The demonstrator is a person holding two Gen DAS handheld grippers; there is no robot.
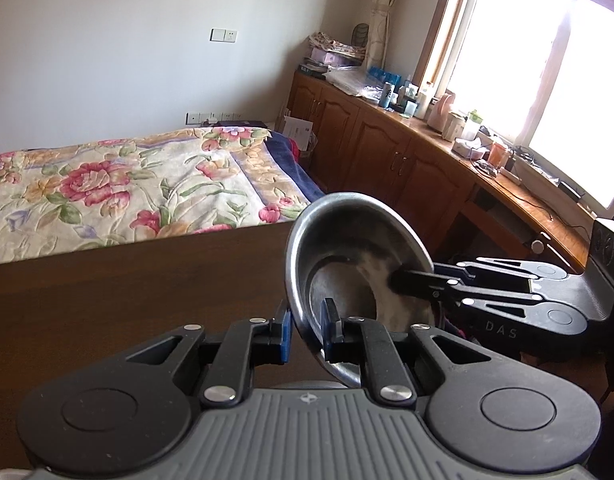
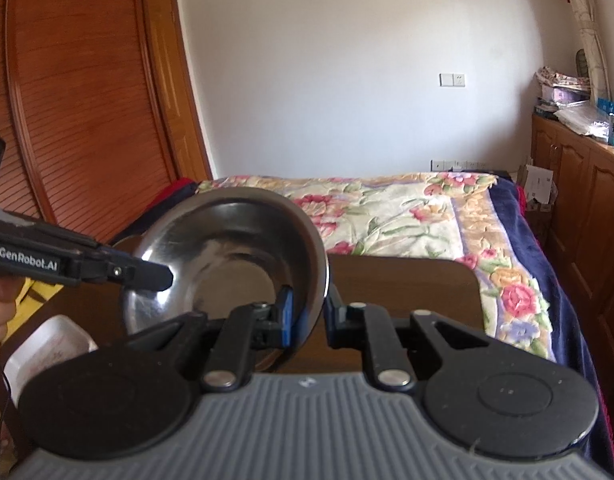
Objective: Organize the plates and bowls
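Steel first: from the left wrist camera, a round stainless-steel bowl (image 1: 347, 268) hangs tilted in the air above the dark brown wooden table (image 1: 127, 300), its hollow turned toward the lens. The left gripper (image 1: 307, 334) straddles the near rim, one blue-padded finger outside the wall and one inside, apparently pinching it, though a sliver of gap shows on the outer side. From the right, the right gripper (image 1: 399, 282) reaches in with one black finger lying against the inner wall at the far rim. Behind are a bed with a floral quilt (image 1: 127, 184) and a wooden cabinet run (image 1: 387, 148) under the window.

From the right wrist camera, the same bowl (image 2: 235, 248) is again aloft and tilted, the right gripper (image 2: 309, 316) clasping its rim between an inner blue pad and an outer black finger. The left gripper (image 2: 155, 276) enters from the left, a finger tip inside the opposite rim. Lower left, a white shallow rectangular tray (image 2: 47, 348) sits on the table edge.

Judging by this, the bowl is mid-carry or mid-handover and not yet set down. No plates or other bowls are visible, so how much of the sorting is finished cannot be told.
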